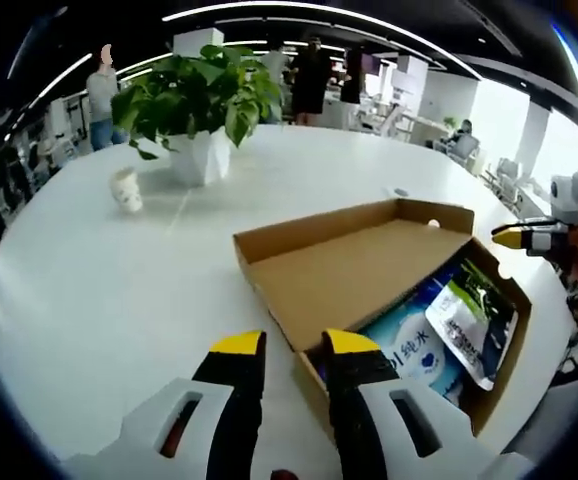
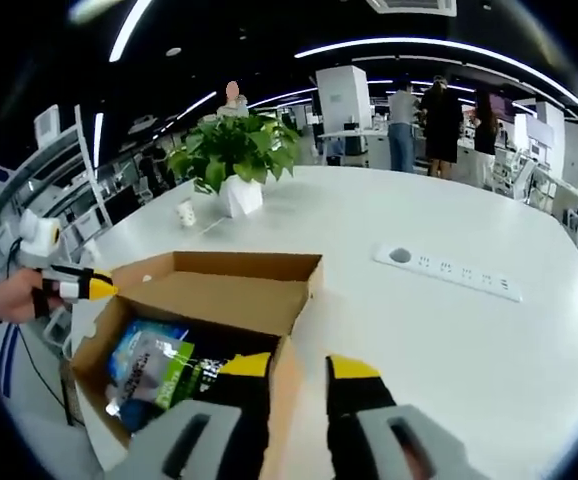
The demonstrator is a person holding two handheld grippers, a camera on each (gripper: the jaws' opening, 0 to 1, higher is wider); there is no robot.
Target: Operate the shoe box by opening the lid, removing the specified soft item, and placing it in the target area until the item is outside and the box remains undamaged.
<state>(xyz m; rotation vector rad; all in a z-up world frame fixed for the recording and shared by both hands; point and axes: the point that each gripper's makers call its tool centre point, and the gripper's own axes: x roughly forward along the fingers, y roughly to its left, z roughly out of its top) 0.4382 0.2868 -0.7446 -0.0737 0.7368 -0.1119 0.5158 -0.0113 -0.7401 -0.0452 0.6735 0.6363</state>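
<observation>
The brown cardboard shoe box [image 1: 269,245] lies on the white table, and its lid panel [image 1: 354,275] covers the part nearer the plant. Blue-and-white soft packs [image 1: 404,345] and a white-green pouch [image 1: 469,320] show in the uncovered part. My left gripper [image 1: 296,343] is open with a narrow gap, its jaws on either side of the box's near corner. My right gripper [image 2: 299,367] is also open, and the box's side wall [image 2: 287,395] runs between its jaws. The packs [image 2: 144,350] lie to its left. Each gripper shows in the other's view, the right gripper [image 1: 514,238] and the left gripper [image 2: 89,288], both beside the rim.
A potted plant [image 1: 201,150] in a white pot and a small white cup [image 1: 126,190] stand at the table's far side. A white power strip [image 2: 449,272] lies to the right of the box. Several people stand in the office behind.
</observation>
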